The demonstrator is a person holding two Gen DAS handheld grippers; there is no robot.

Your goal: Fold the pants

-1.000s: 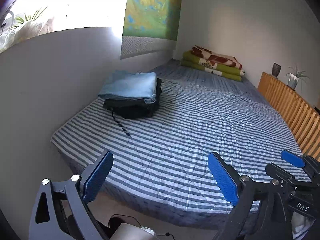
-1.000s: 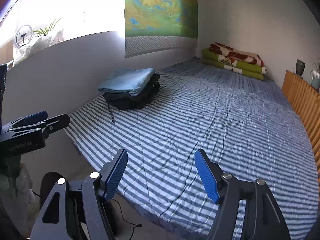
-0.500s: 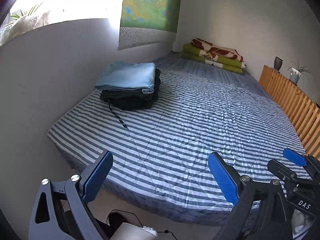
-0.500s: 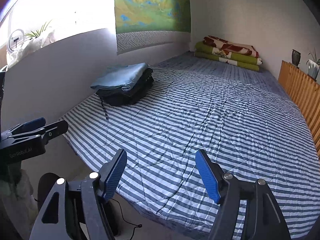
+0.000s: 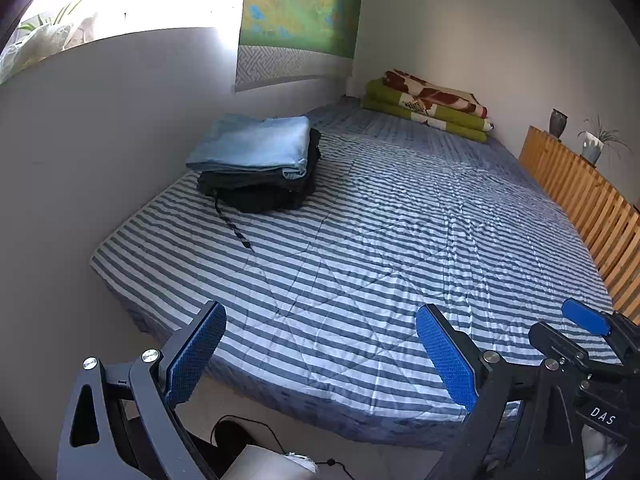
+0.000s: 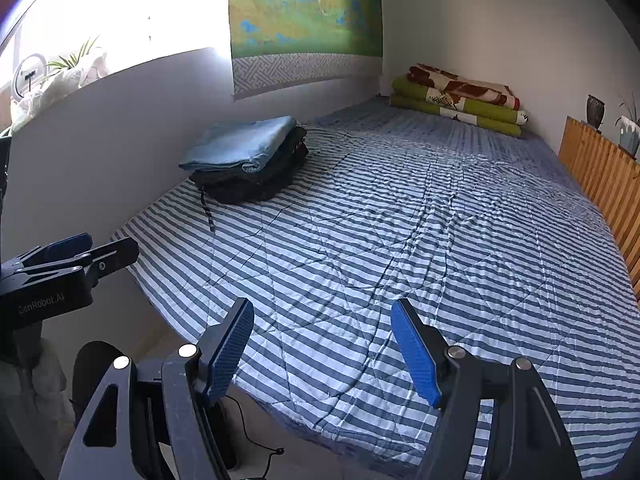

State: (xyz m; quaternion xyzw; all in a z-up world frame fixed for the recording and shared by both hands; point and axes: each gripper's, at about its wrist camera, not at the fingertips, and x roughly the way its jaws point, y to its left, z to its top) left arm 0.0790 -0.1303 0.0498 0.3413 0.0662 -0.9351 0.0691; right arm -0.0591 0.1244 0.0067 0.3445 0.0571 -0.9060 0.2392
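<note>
Writing: "DAS" is read in white on the right gripper [image 5: 580, 344] body in the left wrist view; "GenRobot.AI" is read on the left gripper [image 6: 80, 252] body in the right wrist view.
Left gripper: jaws are held wide apart, with nothing between the blue pads [image 5: 196, 354].
Right gripper: jaws are spread, nothing gripped.
Pants: a folded stack [image 5: 256, 164] is seen on the far left of the bed, against the wall, light blue on top of dark ones; a striped drawstring [image 5: 234, 228] trails onto the cover.
Surface: a bed [image 5: 400, 240] is covered by a blue-and-white striped quilt.
Room: folded blankets [image 5: 430, 106] lie at the far end; a landscape wall hanging [image 5: 300, 4], a bright window and a wooden slatted rail [image 5: 580, 196] with a vase and plant are seen.
</note>
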